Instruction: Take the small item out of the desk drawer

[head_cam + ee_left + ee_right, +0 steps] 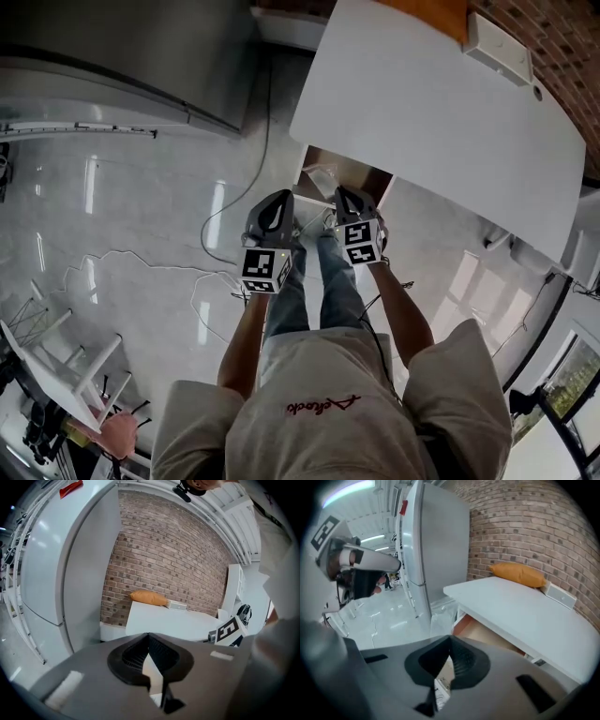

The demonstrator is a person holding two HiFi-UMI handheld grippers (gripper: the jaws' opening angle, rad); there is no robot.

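— How do the two stand?
— Both closed. In its own view the left hand-held gripper (148, 636) has its black jaws meeting at the tips with nothing pinched. The right hand-held gripper (450, 640) is the same, tips together. A whitish scrap shows through the slit below them, too small to name.
— And the small item?
— I cannot pick it out in any view, so I cannot tell whether it lies in the drawer. The open drawer with the tan wooden inside (349, 169) sits under the near edge of the white surface (441, 103), just beyond both sets of tips.
— Which view shows that best?
— The head view. It has both side by side over the person's blue jeans (333, 281), pointing at the drawer. The right gripper view catches only a tan strip of it below the surface's edge. The left gripper view misses the drawer. It looks across the surface to the orange cushion (147, 597), the small white box (177, 605) beside it and the red brick wall (173, 550).
— Anything else around?
— A tall white fridge-like cabinet (47, 559) stands left of the surface, on a glossy pale floor (141, 187).
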